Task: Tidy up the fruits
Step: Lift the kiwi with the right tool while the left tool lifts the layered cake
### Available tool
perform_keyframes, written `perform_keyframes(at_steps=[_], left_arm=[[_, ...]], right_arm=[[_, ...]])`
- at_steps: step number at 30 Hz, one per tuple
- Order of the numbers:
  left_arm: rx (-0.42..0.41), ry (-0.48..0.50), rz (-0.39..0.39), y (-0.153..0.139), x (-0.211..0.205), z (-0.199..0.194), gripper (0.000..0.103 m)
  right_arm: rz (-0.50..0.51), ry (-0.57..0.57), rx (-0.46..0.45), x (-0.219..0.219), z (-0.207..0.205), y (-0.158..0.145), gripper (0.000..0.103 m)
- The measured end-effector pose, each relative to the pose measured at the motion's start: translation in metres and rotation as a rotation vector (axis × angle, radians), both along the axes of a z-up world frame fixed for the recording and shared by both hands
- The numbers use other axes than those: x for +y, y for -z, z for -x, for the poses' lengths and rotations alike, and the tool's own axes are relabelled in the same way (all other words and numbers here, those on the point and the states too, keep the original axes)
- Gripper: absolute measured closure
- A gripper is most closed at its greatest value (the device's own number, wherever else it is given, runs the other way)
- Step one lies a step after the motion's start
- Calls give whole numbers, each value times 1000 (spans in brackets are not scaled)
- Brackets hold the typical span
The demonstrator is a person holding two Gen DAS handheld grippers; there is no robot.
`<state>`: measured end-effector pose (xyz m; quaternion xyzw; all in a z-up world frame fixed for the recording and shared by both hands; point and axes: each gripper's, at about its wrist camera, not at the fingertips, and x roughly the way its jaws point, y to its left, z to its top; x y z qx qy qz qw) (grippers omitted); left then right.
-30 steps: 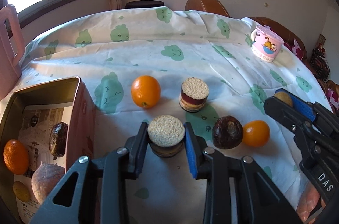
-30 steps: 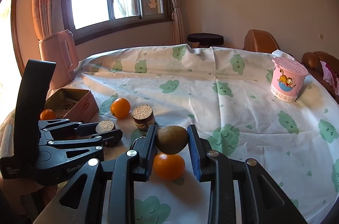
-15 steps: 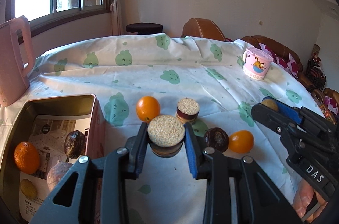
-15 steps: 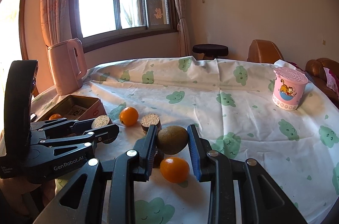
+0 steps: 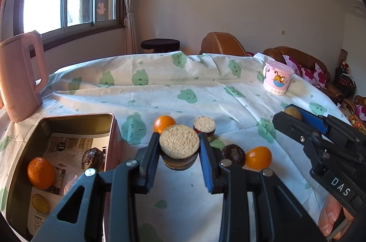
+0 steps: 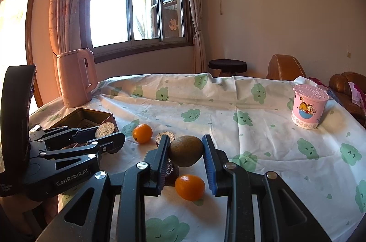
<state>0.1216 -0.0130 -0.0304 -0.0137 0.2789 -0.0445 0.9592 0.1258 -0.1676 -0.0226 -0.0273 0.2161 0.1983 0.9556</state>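
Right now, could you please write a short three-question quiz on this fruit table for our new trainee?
1. True or false: the right gripper is shut on a kiwi.
2. What does the left gripper hold? A) an orange B) a sesame-topped cake C) a cup
3. How many oranges lie loose on the cloth, outside the tin?

Key: 1 true; 2 B; 3 two.

White tablecloth point(image 5: 160, 95) with green cloud faces, orange mandarin point(image 5: 258, 157), pink kettle point(image 5: 20, 74).

Black tool point(image 5: 179, 158) — blue pads; silver screws; "DAS" lettering.
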Motion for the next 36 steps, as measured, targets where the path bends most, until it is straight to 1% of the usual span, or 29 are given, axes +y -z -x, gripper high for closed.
perform_keyframes(at_steps=[14, 36], left_arm=[[-72, -22, -22, -6, -2, 14, 68], [-145, -57, -27, -12, 1, 29, 68]], right_arm=[[-4, 2, -48, -1, 8, -3, 72], [-8, 7, -118, -2, 22, -8, 72]])
